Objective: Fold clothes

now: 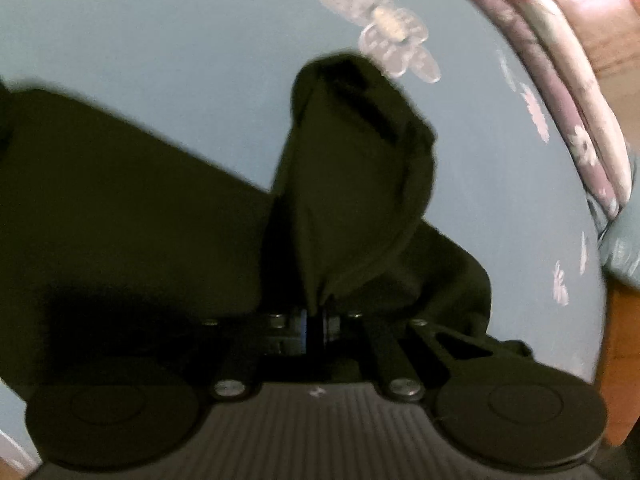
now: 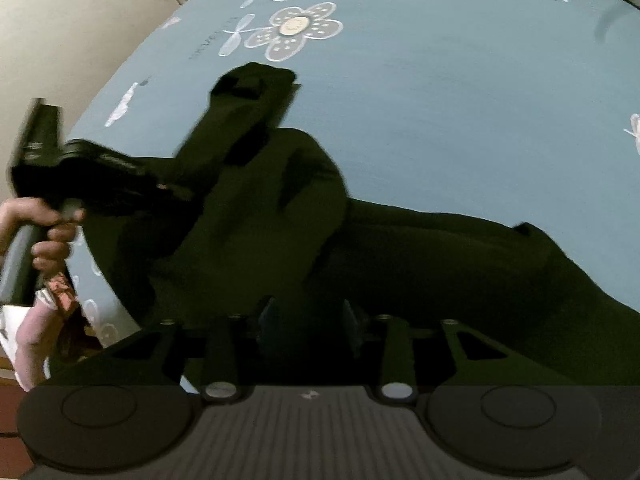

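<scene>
The left gripper [image 1: 316,312] pinches a fold of the dark garment [image 1: 352,184] to lift it off the blue sheet [image 1: 160,40], while the right gripper [image 2: 308,320] hovers with its jaws parted over the cloth.

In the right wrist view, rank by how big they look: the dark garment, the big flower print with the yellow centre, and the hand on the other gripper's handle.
1. dark garment
2. flower print
3. hand, partly cut off at the edge, so its rank is unsure.

A blue bedsheet [image 2: 460,120] printed with white flowers fills most of both frames. One large flower [image 2: 296,30] sits at upper centre of the right wrist frame. Striped pink bedding [image 1: 560,92] curves along the upper right of the left wrist frame. A cream wall [image 2: 60,40] shows upper left.
</scene>
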A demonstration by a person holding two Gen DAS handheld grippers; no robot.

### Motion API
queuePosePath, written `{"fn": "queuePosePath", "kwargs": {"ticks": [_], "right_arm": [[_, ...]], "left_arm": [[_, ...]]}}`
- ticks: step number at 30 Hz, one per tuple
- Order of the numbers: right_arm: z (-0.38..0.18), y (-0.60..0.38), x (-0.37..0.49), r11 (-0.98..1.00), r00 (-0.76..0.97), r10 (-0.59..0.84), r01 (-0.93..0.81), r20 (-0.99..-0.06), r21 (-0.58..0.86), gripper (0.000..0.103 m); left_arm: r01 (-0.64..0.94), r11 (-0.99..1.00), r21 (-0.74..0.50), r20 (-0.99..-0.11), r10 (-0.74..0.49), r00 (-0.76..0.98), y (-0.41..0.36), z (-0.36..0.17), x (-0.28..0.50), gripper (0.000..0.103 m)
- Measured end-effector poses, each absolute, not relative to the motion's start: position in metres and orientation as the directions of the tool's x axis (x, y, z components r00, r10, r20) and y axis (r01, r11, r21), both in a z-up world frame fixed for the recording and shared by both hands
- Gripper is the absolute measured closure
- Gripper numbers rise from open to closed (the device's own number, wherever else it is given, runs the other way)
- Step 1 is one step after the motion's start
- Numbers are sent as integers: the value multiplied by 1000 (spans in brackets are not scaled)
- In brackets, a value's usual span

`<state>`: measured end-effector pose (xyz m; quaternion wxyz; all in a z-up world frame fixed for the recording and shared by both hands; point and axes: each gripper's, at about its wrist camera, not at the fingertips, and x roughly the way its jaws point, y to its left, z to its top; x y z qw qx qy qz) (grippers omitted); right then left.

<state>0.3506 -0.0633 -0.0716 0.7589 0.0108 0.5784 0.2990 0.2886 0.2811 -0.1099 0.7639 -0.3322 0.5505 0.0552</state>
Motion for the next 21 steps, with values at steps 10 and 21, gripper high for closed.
{"fn": "queuePosePath", "kwargs": {"ticks": [10, 21], "right_arm": [[-78, -71, 351, 834, 139, 445, -423, -885, 354, 60], [-85, -73, 353, 841, 128, 421, -426, -898, 334, 60]], "left_arm": [[-473, 810, -346, -894, -131, 428, 293, -59, 239, 100], [-580, 796, -176, -959, -6, 283, 308, -107, 206, 100]]}}
